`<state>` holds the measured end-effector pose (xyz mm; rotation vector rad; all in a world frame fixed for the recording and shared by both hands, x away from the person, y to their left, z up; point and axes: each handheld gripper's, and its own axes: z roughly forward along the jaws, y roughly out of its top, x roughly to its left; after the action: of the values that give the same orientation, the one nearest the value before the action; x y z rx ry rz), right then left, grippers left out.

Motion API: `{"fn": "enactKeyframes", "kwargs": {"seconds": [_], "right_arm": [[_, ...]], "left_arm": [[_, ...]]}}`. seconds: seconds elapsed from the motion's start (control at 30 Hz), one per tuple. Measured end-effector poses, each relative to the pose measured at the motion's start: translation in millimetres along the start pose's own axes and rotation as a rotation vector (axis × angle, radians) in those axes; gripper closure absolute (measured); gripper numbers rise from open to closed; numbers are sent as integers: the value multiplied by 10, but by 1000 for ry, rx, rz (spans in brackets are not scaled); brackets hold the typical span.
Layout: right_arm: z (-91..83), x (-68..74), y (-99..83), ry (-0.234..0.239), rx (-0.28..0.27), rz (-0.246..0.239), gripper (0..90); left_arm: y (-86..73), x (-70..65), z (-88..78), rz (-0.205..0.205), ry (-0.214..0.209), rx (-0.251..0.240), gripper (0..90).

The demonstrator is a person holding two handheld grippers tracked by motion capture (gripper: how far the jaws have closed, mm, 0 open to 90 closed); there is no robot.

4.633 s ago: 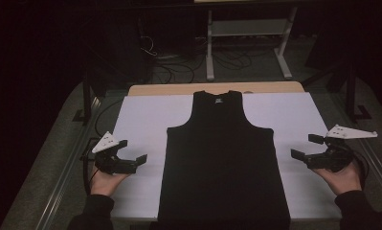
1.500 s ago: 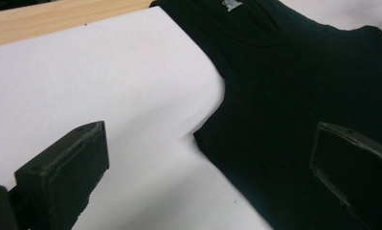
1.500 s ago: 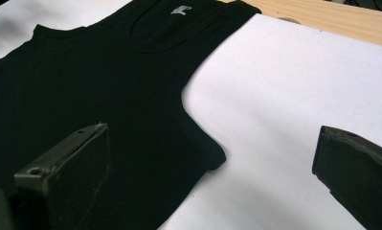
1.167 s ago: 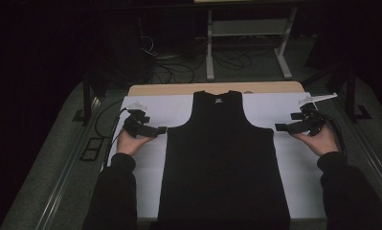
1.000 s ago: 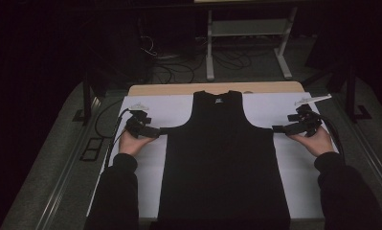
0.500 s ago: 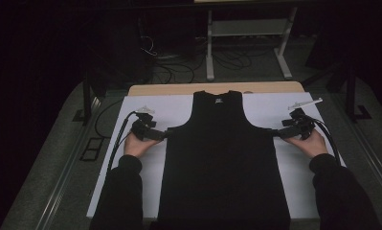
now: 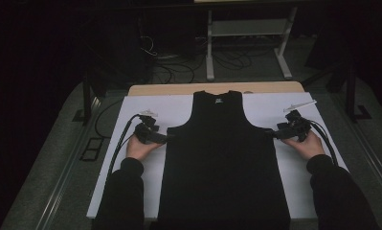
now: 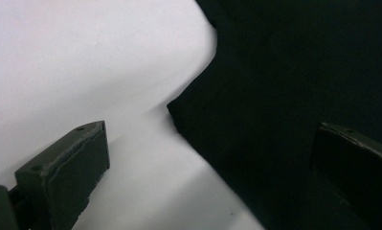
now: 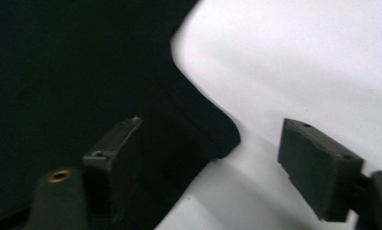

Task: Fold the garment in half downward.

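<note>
Dark room, cables seen on the floor at 12 o'clock beyond the counter (image 7: 217, 88). White sheet (image 7: 131, 115) is spread over the counter, and a black tank top (image 7: 222, 158) is laid flat at its centre, neck toward 12. Left gripper (image 7: 165, 139) is held at 9 o'clock of the top, at the armhole corner; jaws are spread, one over the sheet, one over the fabric. Right gripper (image 7: 271, 134) is held at 3 o'clock, at the opposite corner, jaws spread likewise astride the edge. Nothing is pinched.
</note>
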<state>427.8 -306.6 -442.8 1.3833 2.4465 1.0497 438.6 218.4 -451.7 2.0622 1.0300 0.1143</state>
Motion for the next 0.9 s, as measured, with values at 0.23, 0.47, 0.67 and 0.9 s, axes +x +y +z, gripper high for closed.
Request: {"fn": "enactKeyframes", "kwargs": {"seconds": [0.23, 0.47, 0.67, 0.9], "right_arm": [[34, 2, 11, -37, 2, 16, 383], [55, 16, 15, -35, 6, 6, 485], [74, 39, 26, -40, 8, 3, 544], [71, 49, 30, -33, 22, 0, 707]], "left_arm": [[24, -73, 34, 39, 84, -5, 205], [35, -91, 55, 30, 99, -23, 343], [47, -144, 75, 64, 132, -26, 439], [52, -161, 95, 71, 137, -19, 614]]}}
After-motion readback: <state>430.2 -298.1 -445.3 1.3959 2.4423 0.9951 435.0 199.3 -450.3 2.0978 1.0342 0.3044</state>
